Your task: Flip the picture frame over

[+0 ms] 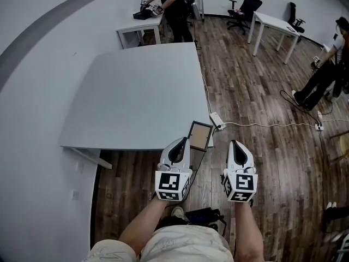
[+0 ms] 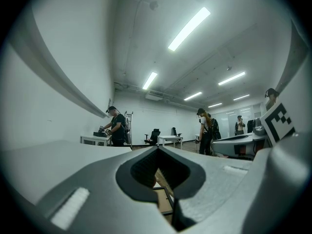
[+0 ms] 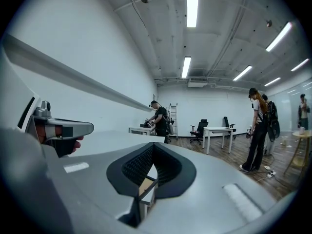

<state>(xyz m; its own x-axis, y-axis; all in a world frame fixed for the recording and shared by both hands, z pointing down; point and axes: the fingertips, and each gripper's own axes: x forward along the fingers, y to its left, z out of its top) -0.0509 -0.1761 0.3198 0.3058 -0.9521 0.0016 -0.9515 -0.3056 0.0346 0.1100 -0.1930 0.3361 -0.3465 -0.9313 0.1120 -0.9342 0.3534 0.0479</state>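
Between closed left tool [image 1: 178,142] and closed right tool [image 1: 235,144], picture frame [image 1: 200,136], seemingly untouched.

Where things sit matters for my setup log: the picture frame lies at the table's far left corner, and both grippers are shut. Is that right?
Not quite. The picture frame lies at the near right corner of the table, not the far left; the head view shows it. The rest holds: the left gripper and the right gripper are both shut.

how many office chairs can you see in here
2. One black office chair stands left of the white desk near the far wall; the second chair is at its right end. More may be out of view.
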